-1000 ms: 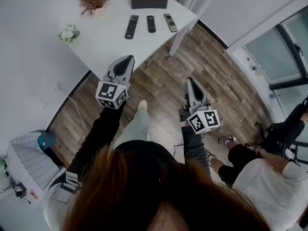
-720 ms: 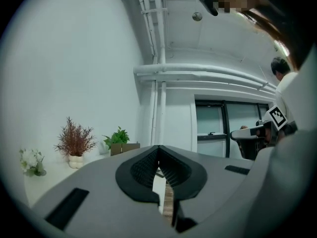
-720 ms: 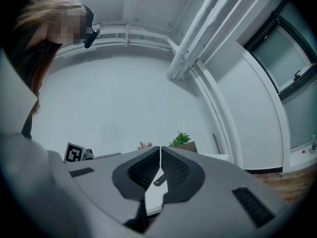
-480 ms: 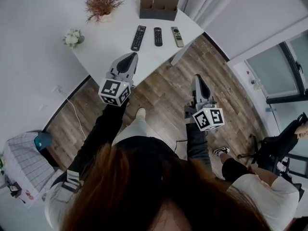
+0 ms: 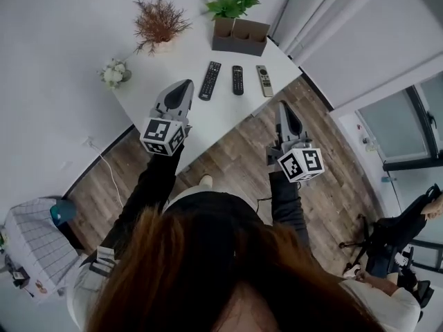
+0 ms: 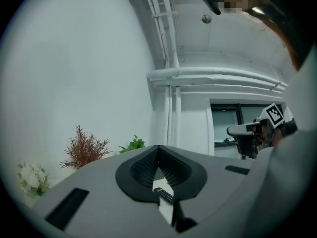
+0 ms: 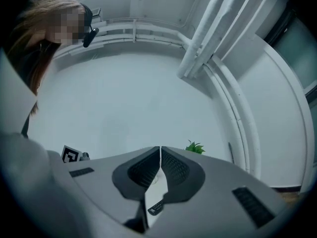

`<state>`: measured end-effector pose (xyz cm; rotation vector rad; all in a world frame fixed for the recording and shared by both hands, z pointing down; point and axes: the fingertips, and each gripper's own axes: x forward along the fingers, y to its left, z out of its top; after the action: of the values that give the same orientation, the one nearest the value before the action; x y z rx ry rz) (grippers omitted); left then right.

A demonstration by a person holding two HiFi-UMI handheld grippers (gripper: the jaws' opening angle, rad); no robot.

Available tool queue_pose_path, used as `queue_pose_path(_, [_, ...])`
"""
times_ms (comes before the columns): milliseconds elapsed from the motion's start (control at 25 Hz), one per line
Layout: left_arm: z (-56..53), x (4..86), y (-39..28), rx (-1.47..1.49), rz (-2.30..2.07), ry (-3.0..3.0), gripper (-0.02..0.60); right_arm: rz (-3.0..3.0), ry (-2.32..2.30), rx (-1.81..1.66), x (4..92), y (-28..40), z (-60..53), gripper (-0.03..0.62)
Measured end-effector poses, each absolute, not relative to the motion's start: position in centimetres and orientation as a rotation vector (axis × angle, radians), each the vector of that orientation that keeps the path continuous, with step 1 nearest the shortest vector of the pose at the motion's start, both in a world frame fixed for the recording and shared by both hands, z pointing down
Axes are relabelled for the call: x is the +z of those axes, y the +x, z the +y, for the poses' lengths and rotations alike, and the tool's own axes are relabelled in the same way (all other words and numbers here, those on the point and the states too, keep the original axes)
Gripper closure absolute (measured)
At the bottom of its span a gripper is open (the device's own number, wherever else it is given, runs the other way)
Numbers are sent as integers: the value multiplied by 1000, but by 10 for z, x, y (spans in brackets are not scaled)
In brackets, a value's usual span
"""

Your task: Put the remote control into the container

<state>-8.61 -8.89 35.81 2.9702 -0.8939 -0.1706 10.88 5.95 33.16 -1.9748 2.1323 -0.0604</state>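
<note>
Three remotes lie in a row on the white table: a long black remote, a shorter black remote and a grey remote. Behind them stands the brown two-compartment container. My left gripper is shut and empty, over the table's near part, short of the long black remote. My right gripper is shut and empty, just off the table's right edge above the floor. In the left gripper view a black remote shows below the shut jaws. In the right gripper view a remote shows likewise.
A green plant, a dried reddish plant and white flowers stand along the table's back and left. A white basket sits on the wood floor at lower left. A person on a chair is at lower right.
Both grippers have moved forward toward the table, still shut. The left one now reaches over the tabletop, and the table with its remotes sits nearer in the head view.
</note>
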Motion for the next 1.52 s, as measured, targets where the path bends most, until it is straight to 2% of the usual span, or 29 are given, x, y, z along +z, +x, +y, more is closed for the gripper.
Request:
queue_pose_path(360, [-123,352,-62,-130,-818,3012,572,2115,-1978,-29,320,121,14,574])
queue_pose_path(640, [-98,353,-50,-24,-661,3134,572,2043,-2048,27,323,129,35,574])
queue_pose_path(840, [-74,377,-52,27,-628,3102,572,2008,-2043,-56,349,138,41,574])
queue_pose_path(1200, [-121,375,-80,-59,-891,3020,572,2148,-1939,-44,345,150,-31,574])
queue_pose_path(1520, [-152,384,-55,-53,-946,2971,572,2216,-1883,-107,355,163,-74,574])
